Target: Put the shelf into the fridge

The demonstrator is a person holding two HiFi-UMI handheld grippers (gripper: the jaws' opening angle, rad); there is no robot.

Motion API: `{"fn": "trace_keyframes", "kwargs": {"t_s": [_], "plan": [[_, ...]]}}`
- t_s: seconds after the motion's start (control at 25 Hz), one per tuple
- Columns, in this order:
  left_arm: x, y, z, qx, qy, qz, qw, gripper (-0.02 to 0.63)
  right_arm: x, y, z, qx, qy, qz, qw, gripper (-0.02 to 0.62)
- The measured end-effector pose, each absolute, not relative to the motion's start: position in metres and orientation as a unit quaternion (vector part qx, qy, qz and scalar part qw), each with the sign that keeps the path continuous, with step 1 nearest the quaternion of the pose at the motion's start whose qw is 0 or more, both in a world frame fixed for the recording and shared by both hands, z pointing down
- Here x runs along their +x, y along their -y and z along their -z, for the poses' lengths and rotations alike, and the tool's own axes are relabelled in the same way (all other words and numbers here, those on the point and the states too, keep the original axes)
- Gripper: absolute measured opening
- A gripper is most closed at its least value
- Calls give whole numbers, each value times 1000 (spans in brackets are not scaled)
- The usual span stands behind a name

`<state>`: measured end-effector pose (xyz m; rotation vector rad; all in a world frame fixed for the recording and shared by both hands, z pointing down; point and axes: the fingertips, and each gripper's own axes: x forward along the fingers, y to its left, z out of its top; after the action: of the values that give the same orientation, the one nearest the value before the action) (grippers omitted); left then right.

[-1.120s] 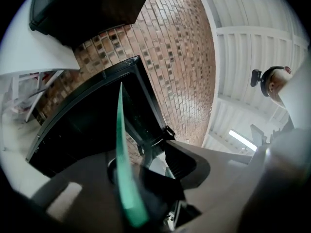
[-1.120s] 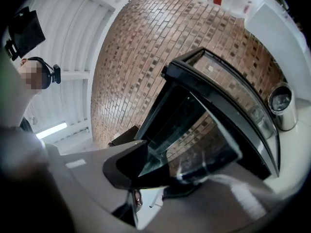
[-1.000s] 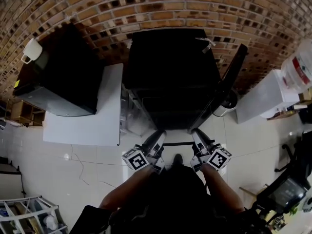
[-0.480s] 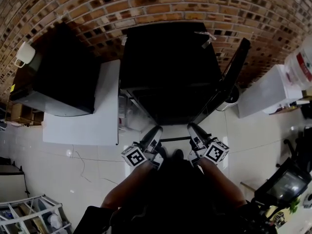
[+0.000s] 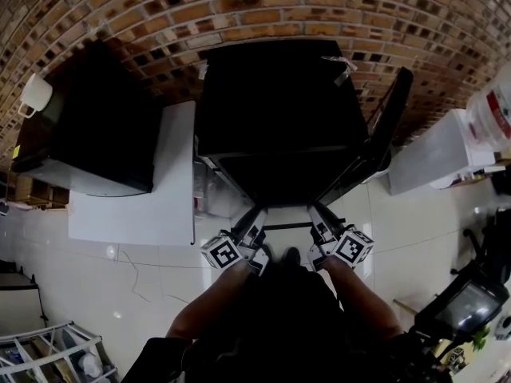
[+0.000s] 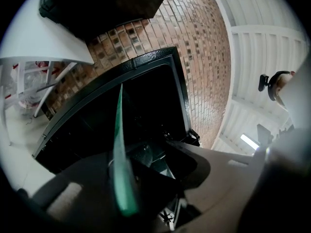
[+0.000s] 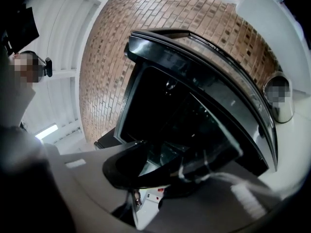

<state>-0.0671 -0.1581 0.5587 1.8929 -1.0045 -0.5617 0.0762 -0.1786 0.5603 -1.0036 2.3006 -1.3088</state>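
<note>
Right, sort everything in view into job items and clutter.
Job: glass shelf, gripped by left gripper and right gripper; open black fridge.
Clutter: white table, black appliance, white mug, wire rack.

Brick wall (image 5: 263, 6), white floor (image 5: 96, 294)

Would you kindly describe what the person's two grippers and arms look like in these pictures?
The left gripper and right gripper are dark-bodied and taper forward. Each carries a white cube printed with black square markers. Seen close, the fingers are broad, matte grey, with a paler pad patch. The forearms look unsleeved; the clothing is dark.
</note>
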Motion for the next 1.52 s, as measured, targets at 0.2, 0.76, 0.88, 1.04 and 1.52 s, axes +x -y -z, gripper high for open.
{"fn": "trace_keyframes", "kwargs": {"t_s": [0.2,0.76,0.88,1.04,1.52], "plan": [[-67,174,-571,766,401,233,446,89,76,193,-571,-357,-798,460,155,103],[-77,204,-581,757,405,246,451,81,72,221,-581,-386,-795,440,156,104],[-79,212,-582,749,406,257,457,74,71,228,-582,-401,-794,431,152,109],[-78,221,-584,738,409,267,466,67,73,237,-582,-416,-788,427,152,117],[-81,238,-588,715,415,293,480,51,70,212,-585,-416,-772,456,149,147]]}}
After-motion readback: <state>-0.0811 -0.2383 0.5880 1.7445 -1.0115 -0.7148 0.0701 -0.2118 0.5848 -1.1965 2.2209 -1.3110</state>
